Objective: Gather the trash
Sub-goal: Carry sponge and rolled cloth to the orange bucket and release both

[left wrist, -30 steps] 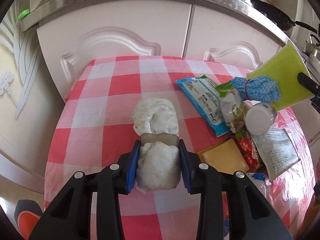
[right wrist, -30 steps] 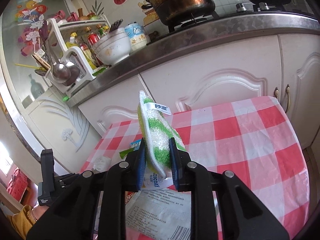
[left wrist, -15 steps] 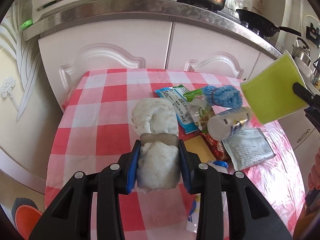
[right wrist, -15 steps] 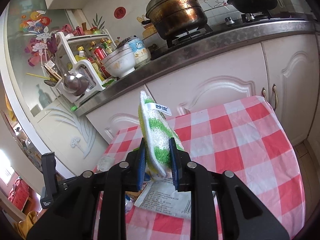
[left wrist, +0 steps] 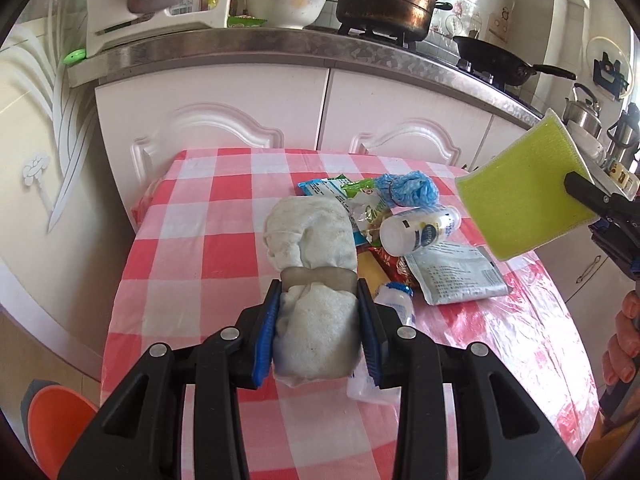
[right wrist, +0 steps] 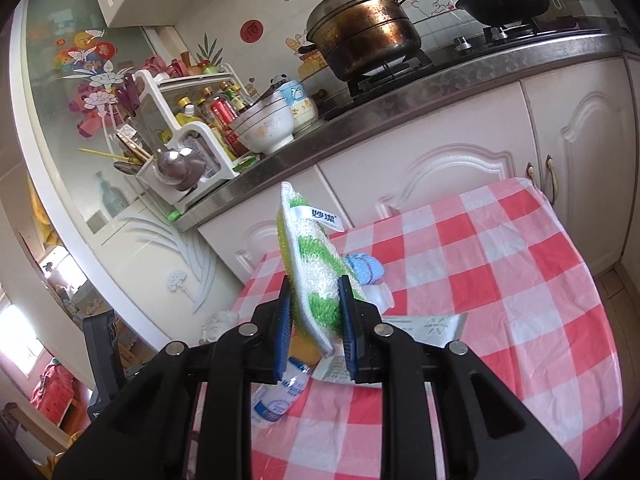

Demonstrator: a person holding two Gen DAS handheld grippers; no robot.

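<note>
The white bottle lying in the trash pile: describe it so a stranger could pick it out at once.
Start at the red-and-white checked table in front of the white cupboards and find the heap of wrappers right of its middle. The white bottle lies on its side on top of that heap, just below the crumpled blue bag. It is the only round, hard thing there, with a dark label; everything around it is flat packets or cloth.

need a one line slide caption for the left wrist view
Left gripper clamps a white rag above the checked tablecloth beside piled wrappers; right gripper holds a green sponge.
</note>
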